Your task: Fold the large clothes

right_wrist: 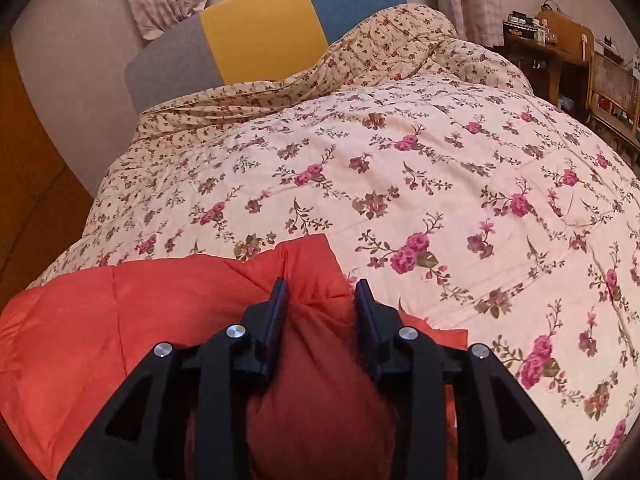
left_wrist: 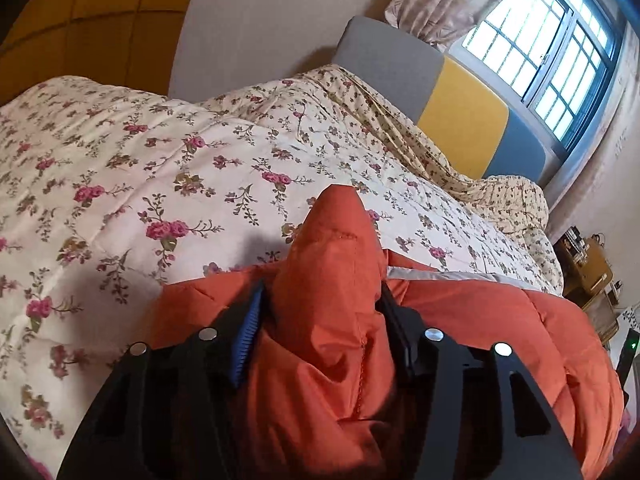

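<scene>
No readable writing. Orange padded jacket (left_wrist: 332, 352) on floral-quilted bed (left_wrist: 120, 184), 6 o'clock edge; raised fold pointing 12 o'clock. Left claw (left_wrist: 320, 300) pinching fold. Right claw (right_wrist: 322, 292) part-spread around bunched fabric; grip unclear.

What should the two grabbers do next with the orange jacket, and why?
Probably open both sets of fingers wide and draw back. The orange jacket already lies on the flowered quilt, and a puffy fold of it sits between the fingers of the left gripper and of the right gripper; whether they press it, I cannot tell.
</scene>
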A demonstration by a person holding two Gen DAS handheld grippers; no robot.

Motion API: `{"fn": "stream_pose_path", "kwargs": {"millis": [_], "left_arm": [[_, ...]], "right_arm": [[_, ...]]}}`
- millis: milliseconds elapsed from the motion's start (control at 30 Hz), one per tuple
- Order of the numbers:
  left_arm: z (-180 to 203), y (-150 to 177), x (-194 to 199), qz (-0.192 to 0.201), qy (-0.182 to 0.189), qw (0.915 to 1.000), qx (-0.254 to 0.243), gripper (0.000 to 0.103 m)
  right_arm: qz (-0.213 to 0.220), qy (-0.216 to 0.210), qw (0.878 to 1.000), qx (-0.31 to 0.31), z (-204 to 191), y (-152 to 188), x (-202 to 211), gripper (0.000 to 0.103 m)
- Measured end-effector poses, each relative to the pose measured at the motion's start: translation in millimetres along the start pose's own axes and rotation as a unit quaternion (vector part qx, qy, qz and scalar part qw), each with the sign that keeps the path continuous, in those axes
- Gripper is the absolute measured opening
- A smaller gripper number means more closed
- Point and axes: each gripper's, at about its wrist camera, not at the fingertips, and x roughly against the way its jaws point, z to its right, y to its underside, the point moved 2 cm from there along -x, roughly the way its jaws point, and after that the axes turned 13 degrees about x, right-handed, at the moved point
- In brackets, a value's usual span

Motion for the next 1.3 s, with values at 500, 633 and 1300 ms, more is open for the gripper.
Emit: {"fn": "stream_pose_path", "kwargs": {"millis": [500, 633, 1300], "left_arm": [[40, 7, 78, 0.073, -0.044, 0.9964, 0.008, 0.078], [92, 26, 95, 0.087, -0.024, 0.9945, -0.054, 0.086], [114, 74, -20, 0.029, -0.023, 0.9870, -0.157, 0.100]], "right_arm": [[0.004, 0.027, 1.000, 0.009, -6, 1, 1, 0.035], [0.006, 0.030, 1.000, 0.007, -6, 2, 3, 0.037], [0.103, 0.019, 0.994, 0.013, -33, -11, 85, 0.043]]}}
